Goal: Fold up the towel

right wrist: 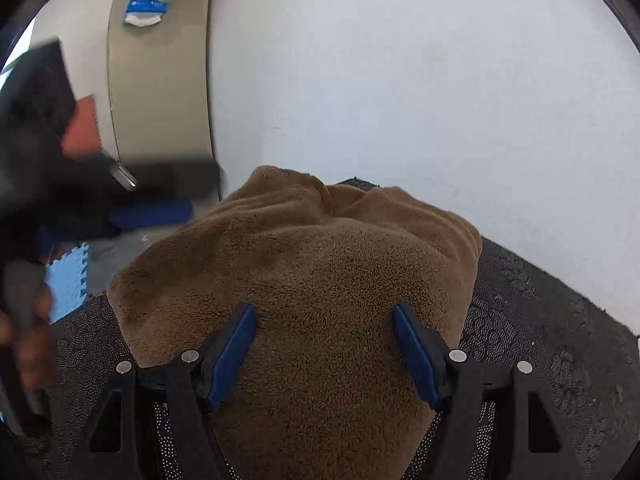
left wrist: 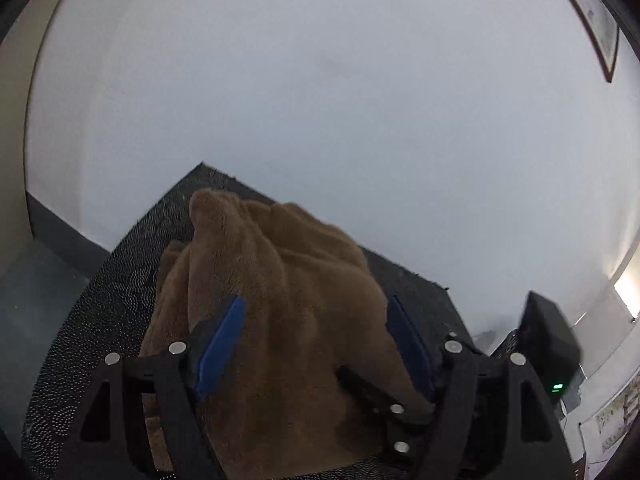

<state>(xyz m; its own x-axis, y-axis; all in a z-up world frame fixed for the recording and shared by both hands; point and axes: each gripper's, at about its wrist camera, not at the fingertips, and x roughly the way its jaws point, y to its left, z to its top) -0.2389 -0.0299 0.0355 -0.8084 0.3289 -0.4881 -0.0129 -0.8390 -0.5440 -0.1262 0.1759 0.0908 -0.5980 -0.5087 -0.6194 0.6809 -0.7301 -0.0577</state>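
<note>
On the dark mat [right wrist: 540,312], brown towel [right wrist: 304,280] heaped in a thick bundle, partly folded at best; left gripper [left wrist: 316,332] and right gripper [right wrist: 324,340] both spread, gripping nothing, flattening and squaring probably left.

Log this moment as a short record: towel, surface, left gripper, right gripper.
towel: brown fleecy towel, bunched in a rumpled heap, not flat
surface: dark dotted mat under the towel
left gripper: blue-padded fingers spread, towel between them, no visible pinch
right gripper: fingers spread over the towel heap, no visible grip
</note>
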